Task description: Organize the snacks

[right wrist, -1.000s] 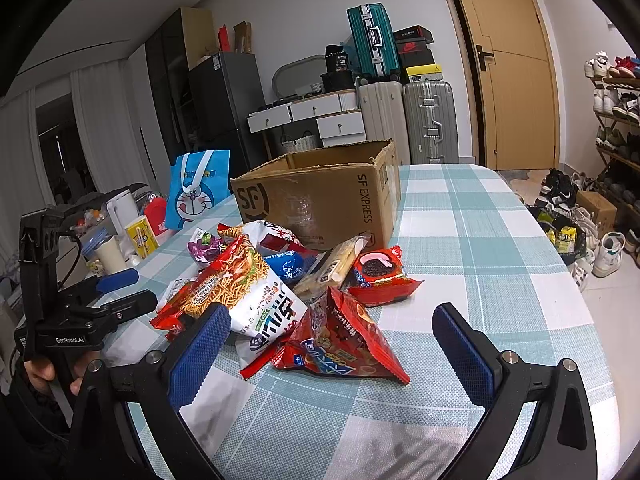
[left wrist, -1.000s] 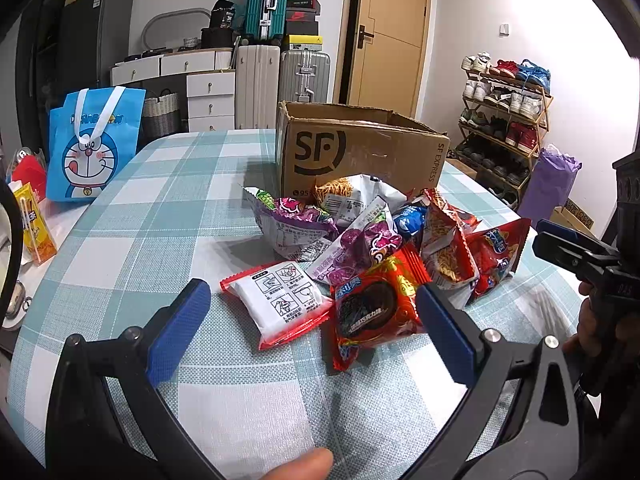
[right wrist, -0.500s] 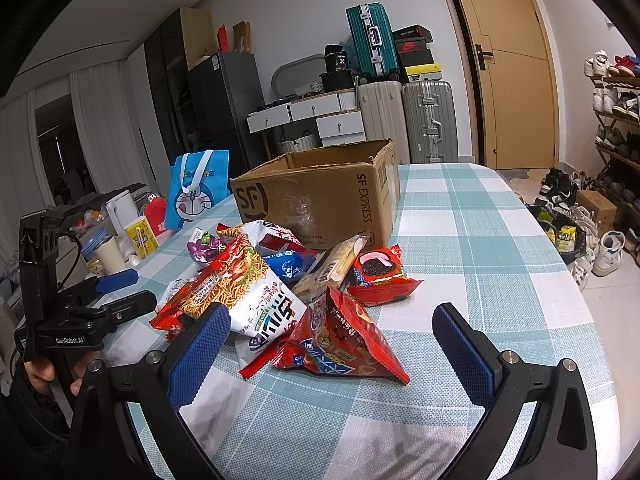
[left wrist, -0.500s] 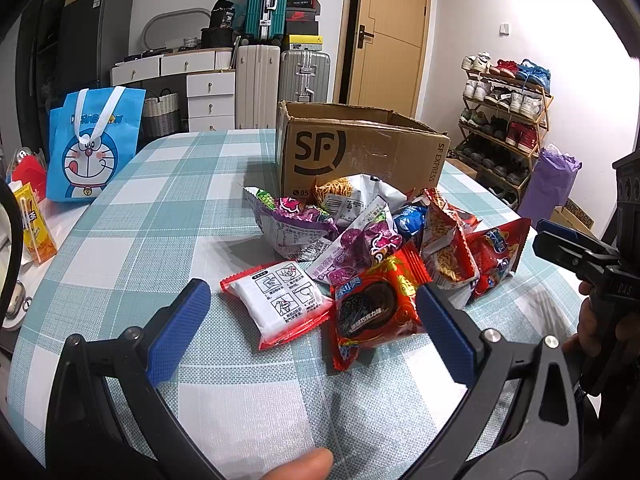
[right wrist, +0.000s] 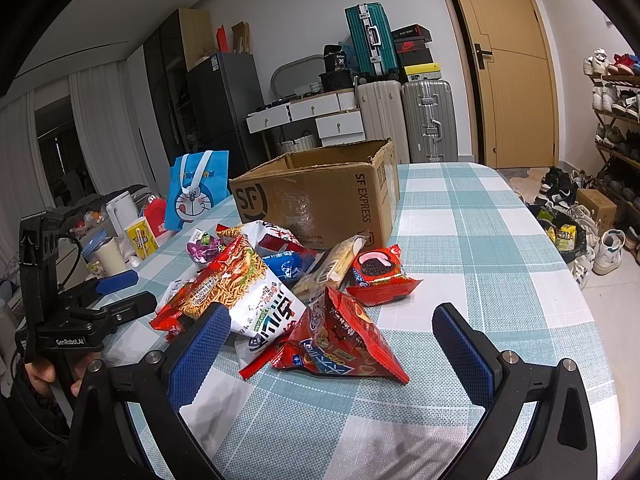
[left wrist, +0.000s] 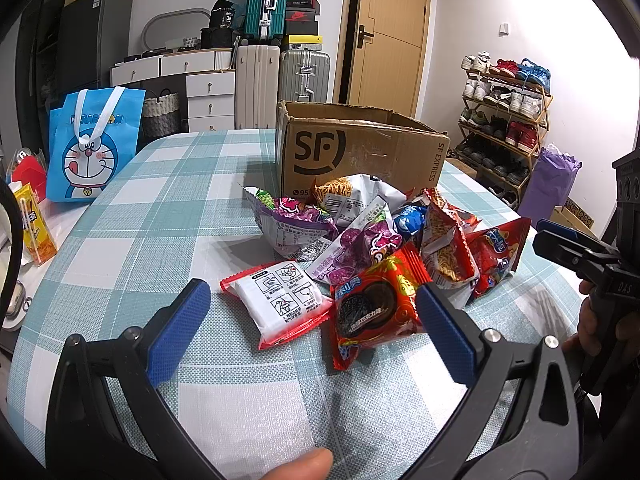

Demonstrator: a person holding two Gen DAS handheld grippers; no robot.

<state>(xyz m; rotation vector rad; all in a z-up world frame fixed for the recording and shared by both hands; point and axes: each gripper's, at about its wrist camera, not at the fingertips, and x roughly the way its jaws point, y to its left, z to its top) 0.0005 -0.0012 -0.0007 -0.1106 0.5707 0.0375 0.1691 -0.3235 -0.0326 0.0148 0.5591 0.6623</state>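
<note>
A pile of snack packets lies on the checked tablecloth in front of an open cardboard SF box [left wrist: 360, 152] [right wrist: 320, 200]. Nearest in the left wrist view are a white-and-red packet [left wrist: 280, 304] and a red cookie packet [left wrist: 372, 312]. My left gripper [left wrist: 308, 328] is open just short of them, holding nothing. In the right wrist view a red triangular packet [right wrist: 340, 340] and a noodle packet [right wrist: 240, 288] lie closest. My right gripper [right wrist: 332, 356] is open around the near side of the red packet, without touching it. Each gripper shows at the edge of the other's view.
A blue cartoon bag [left wrist: 92, 148] stands at the table's left, with a yellow carton [left wrist: 34, 224] and cups nearby. Suitcases [left wrist: 280, 72], drawers and a door are behind. A shoe rack [left wrist: 504, 120] stands to the right. Bare tablecloth [right wrist: 480, 240] spreads right of the pile.
</note>
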